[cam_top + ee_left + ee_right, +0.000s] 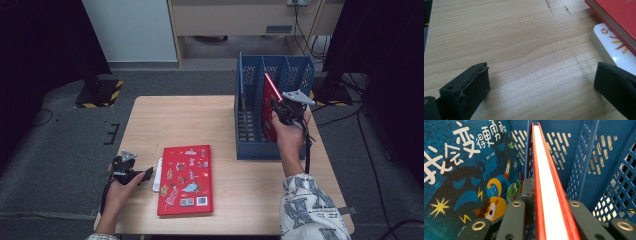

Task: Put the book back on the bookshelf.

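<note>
A red book [270, 100] stands upright in the blue file rack [272, 150], in a middle slot. My right gripper [286, 111] is shut on its near edge. In the right gripper view the book's white page edge [546, 170] runs up between the jaws of that gripper [549, 202]. A dark blue picture book [461, 170] stands close on its left. A second red book [186, 180] lies flat on the table near the front. It partly covers a white book [158, 175]. My left gripper [145, 175] rests open just left of them, with bare wood between its jaws [541, 82].
The wooden table [200, 120] has the rack at its right rear. The rack's lattice walls [614, 182] close in to the right of the held book. The white book's corner [614, 47] and the flat red book's edge [616, 17] lie near the left gripper's right jaw.
</note>
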Demonstrator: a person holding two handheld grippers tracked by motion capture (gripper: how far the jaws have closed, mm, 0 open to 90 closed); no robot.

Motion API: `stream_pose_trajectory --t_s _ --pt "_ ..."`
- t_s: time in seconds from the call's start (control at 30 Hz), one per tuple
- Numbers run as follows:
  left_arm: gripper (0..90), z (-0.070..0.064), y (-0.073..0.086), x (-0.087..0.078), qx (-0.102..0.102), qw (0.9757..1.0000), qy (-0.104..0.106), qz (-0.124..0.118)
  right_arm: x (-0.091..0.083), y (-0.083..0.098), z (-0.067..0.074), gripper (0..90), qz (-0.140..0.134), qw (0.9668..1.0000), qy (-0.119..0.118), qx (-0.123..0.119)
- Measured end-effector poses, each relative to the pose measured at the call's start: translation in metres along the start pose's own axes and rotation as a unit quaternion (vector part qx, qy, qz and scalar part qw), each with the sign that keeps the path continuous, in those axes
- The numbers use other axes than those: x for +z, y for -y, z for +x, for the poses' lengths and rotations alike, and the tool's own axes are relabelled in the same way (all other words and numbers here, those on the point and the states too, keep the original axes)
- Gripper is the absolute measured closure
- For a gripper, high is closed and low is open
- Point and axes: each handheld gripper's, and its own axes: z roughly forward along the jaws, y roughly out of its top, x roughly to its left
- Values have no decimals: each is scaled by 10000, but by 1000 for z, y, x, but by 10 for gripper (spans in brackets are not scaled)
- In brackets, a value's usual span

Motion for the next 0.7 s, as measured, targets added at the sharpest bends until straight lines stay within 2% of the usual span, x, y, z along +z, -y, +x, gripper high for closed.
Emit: stream_pose_trajectory --t_s 0.33,0.7 --pt "0 0 0 0 0 10000 -2 1 -3 -3 -2 764 98 9999 -86 59" --pt "0 -1 0 0 -26 10000 -24 -2 -5 -11 -4 760 109 9998 -156 -7"
